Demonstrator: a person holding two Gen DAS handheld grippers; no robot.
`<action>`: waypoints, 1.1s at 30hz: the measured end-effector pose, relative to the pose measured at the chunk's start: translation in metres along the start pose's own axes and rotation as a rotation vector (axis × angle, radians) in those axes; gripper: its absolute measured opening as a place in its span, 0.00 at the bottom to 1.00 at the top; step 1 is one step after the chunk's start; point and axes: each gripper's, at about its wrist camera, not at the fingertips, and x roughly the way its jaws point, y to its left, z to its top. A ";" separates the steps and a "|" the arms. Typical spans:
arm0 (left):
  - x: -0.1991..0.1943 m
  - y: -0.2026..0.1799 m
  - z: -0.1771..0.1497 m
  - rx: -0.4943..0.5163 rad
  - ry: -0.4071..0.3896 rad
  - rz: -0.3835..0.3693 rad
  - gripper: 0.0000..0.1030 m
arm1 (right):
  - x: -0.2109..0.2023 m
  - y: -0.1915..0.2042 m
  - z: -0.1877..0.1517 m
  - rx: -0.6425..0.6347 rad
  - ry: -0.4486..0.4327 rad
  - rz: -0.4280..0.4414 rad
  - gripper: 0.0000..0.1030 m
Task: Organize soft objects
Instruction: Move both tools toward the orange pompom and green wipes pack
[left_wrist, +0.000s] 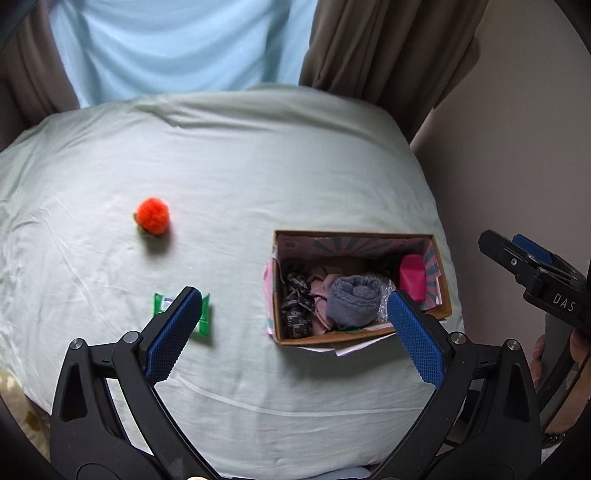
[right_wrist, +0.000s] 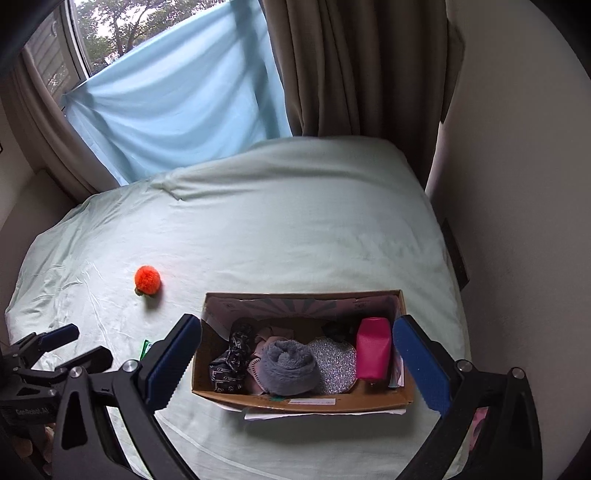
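A cardboard box (left_wrist: 439, 258) (right_wrist: 207, 332) sits on the bed's right side. It holds a grey fuzzy roll (left_wrist: 352, 301) (right_wrist: 288, 365), a pink pouch (left_wrist: 413, 275) (right_wrist: 373, 347), a dark patterned cloth (left_wrist: 295, 302) (right_wrist: 232, 358) and a silver glitter piece (right_wrist: 338, 363). An orange pompom (left_wrist: 153, 216) (right_wrist: 147, 279) lies to the left on the sheet. A green packet (left_wrist: 205, 317) (right_wrist: 146, 346) lies partly behind a finger. My left gripper (left_wrist: 291, 328) is open and empty above the sheet, left of the box. My right gripper (right_wrist: 295, 358) is open and empty, straddling the box from above.
The pale green bed sheet (left_wrist: 258, 184) (right_wrist: 295, 221) fills the scene. Brown curtains (left_wrist: 388, 44) (right_wrist: 351, 66) and a light blue cloth (left_wrist: 166, 48) (right_wrist: 177, 96) hang behind. A wall (right_wrist: 517, 221) borders the bed's right edge.
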 end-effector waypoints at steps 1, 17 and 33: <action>-0.009 0.005 -0.001 -0.001 -0.018 -0.002 0.97 | -0.008 0.005 -0.001 0.002 -0.013 0.001 1.00; -0.119 0.136 -0.008 0.041 -0.154 -0.026 0.97 | -0.095 0.127 -0.033 0.071 -0.149 -0.107 1.00; -0.094 0.273 0.031 0.130 -0.094 -0.073 0.97 | -0.034 0.253 -0.069 0.303 -0.110 -0.153 1.00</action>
